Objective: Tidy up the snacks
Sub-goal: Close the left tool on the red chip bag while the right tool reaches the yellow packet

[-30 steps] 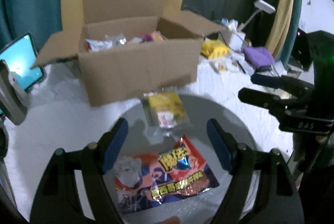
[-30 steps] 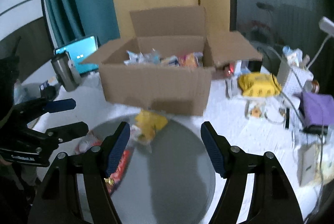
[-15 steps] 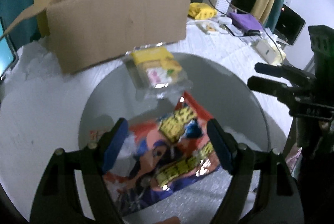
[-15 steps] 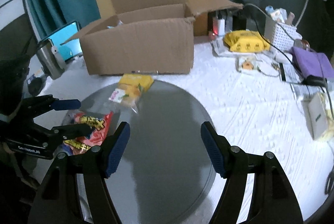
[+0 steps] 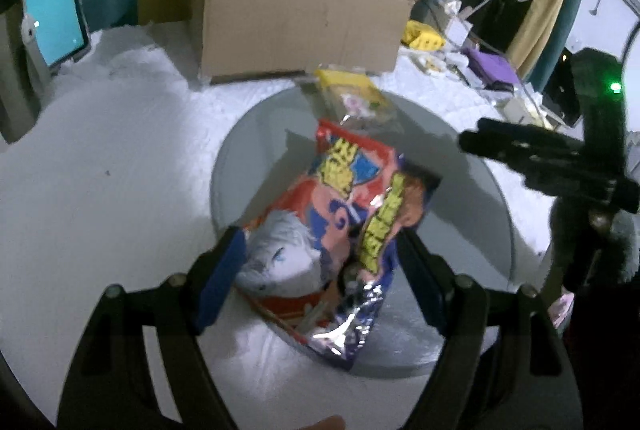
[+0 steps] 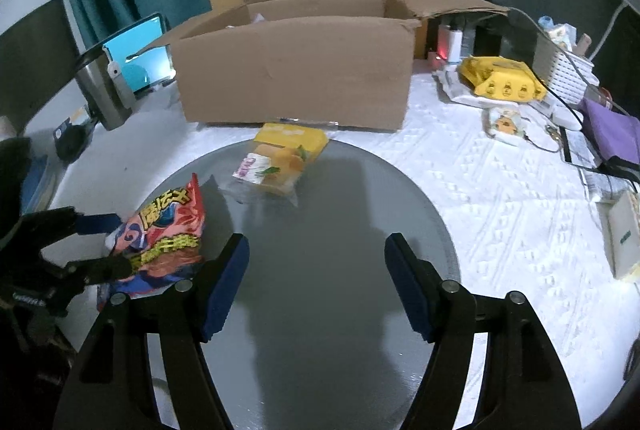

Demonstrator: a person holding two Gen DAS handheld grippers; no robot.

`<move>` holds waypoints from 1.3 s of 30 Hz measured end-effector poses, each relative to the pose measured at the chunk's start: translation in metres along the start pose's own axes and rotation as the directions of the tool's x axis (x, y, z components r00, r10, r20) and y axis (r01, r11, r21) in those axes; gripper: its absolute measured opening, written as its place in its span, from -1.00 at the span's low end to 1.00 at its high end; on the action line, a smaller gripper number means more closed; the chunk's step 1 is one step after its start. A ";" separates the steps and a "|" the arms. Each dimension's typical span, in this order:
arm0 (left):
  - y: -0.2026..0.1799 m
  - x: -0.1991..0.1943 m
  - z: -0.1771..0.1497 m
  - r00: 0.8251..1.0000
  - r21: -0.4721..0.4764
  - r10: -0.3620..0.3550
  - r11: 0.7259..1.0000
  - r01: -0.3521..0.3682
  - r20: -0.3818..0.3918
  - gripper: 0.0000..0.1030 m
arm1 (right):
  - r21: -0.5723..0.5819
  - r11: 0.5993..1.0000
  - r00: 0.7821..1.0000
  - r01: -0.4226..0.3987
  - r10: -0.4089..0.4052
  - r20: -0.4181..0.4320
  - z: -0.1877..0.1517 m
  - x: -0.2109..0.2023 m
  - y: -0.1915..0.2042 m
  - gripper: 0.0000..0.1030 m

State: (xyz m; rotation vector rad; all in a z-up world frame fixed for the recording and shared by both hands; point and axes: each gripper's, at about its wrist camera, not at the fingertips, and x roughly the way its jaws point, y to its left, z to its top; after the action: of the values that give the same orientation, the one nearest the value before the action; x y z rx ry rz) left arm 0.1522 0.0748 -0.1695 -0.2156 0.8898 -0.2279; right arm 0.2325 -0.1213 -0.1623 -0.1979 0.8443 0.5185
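A red snack bag (image 5: 340, 230) lies crumpled on the grey round disc (image 5: 460, 230), one end tipped up. My left gripper (image 5: 320, 282) is open and straddles it, blue pads close to the bag's two sides. The right wrist view shows the same bag (image 6: 164, 234) between the left gripper's (image 6: 120, 244) fingers. Beyond it a yellow snack packet (image 6: 280, 161) rests at the disc's far edge, just before the open cardboard box (image 6: 296, 69). My right gripper (image 6: 316, 282) hangs open over bare disc (image 6: 340, 209) with nothing between its fingers. It also shows at the right of the left wrist view (image 5: 472, 137).
A lit tablet (image 6: 140, 53) and a metal flask (image 6: 100, 93) stand left of the box. Right of it are a yellow bag (image 6: 504, 81), cables, a purple cloth (image 6: 612, 129) and a white device (image 6: 624, 234) on the white quilted cover.
Both grippers have sunk toward the disc. The left one came forward over the red bag, which now sits lengthwise between its fingers and looks tipped up. Neither jaw width changed.
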 end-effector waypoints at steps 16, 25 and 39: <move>-0.002 0.047 0.011 0.996 0.098 0.062 0.994 -0.055 -0.070 0.95 | 0.020 1.000 1.000 -0.004 0.004 -0.011 0.023 0.024 -0.002 0.58; 0.041 0.045 0.022 0.998 -0.021 0.045 0.999 -0.046 -0.033 0.56 | 0.024 0.999 0.998 -0.032 0.033 -0.050 0.048 0.068 0.013 0.59; 0.048 0.041 0.021 1.000 -0.051 0.027 0.998 -0.027 0.009 0.32 | 0.017 1.000 0.992 -0.024 0.026 -0.126 0.065 0.124 0.034 0.59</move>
State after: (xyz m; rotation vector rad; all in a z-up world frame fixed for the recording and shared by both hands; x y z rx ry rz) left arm 0.1984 0.1113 -0.2008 -0.2517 0.8891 -0.1788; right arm 0.3262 -0.0243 -0.2124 -0.2080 0.9752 0.5273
